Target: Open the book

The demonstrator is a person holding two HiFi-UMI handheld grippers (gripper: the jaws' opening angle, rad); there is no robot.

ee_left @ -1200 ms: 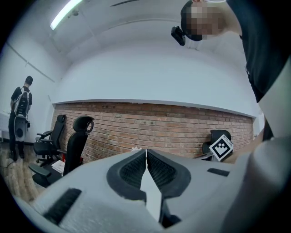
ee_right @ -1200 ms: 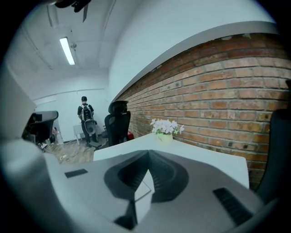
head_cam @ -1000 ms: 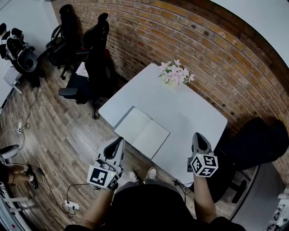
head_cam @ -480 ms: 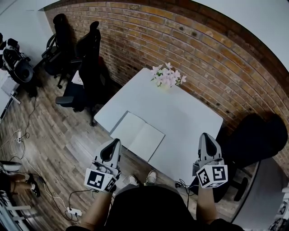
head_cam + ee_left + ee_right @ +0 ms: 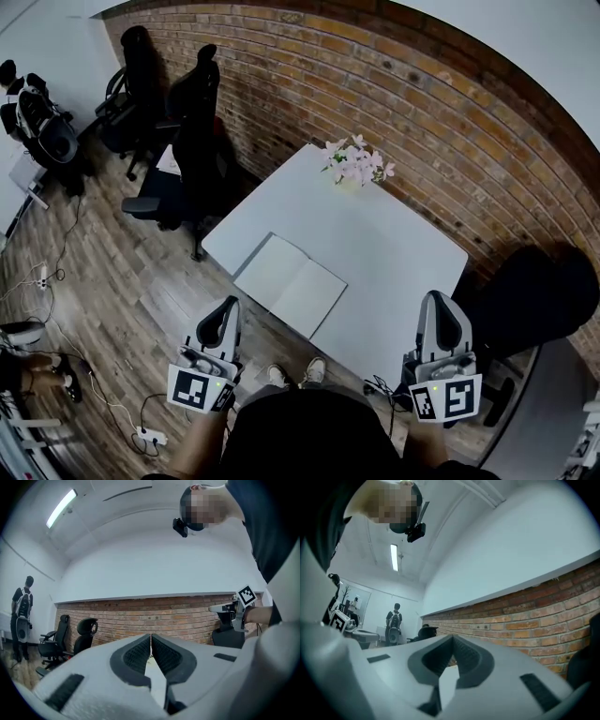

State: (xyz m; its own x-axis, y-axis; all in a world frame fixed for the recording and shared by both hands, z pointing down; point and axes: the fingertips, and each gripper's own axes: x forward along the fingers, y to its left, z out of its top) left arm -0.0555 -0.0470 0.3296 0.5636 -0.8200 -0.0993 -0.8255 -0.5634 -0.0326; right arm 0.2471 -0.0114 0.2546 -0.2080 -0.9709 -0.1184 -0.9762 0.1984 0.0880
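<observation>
The book (image 5: 291, 283) lies open on the white table (image 5: 394, 234), near its front left edge, showing two blank pages. My left gripper (image 5: 228, 310) hovers off the table's front left, shut with nothing in it; its tips (image 5: 150, 637) meet in the left gripper view. My right gripper (image 5: 441, 303) is raised near the table's front right corner, also shut and empty, its tips (image 5: 452, 640) together in the right gripper view. Both are well apart from the book.
A vase of pink flowers (image 5: 358, 161) stands at the table's far corner by the brick wall (image 5: 450, 122). Black office chairs (image 5: 192, 141) stand left of the table, another dark chair (image 5: 534, 291) at the right. Cables (image 5: 103, 394) lie on the wooden floor. A person with a backpack (image 5: 21, 616) stands far left.
Both grippers have drawn back from the table toward my body and risen, the right one more. The book stays open and still.
</observation>
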